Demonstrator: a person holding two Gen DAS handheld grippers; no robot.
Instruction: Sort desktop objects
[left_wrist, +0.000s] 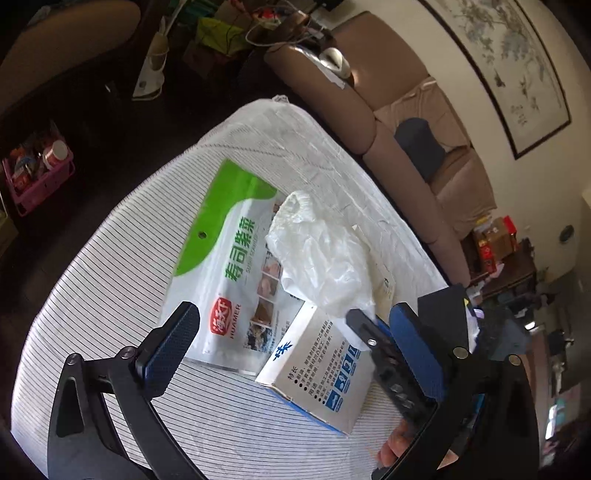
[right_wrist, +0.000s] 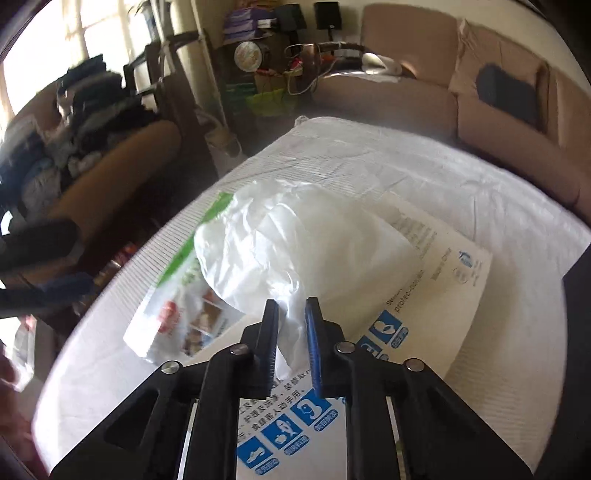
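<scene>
With my right tool clenched on a tail of the thin white plastic glove, I hold it just above the silver-and-blue glove box it seems to belong with. My left tool hangs released, jaws wide either side of that box, probably to steady it. The glove looks crumpled, translucent and limp, draped over the box and the green-and-white seaweed packet. Everything lies on the striped cloth covering the worktop.
</scene>
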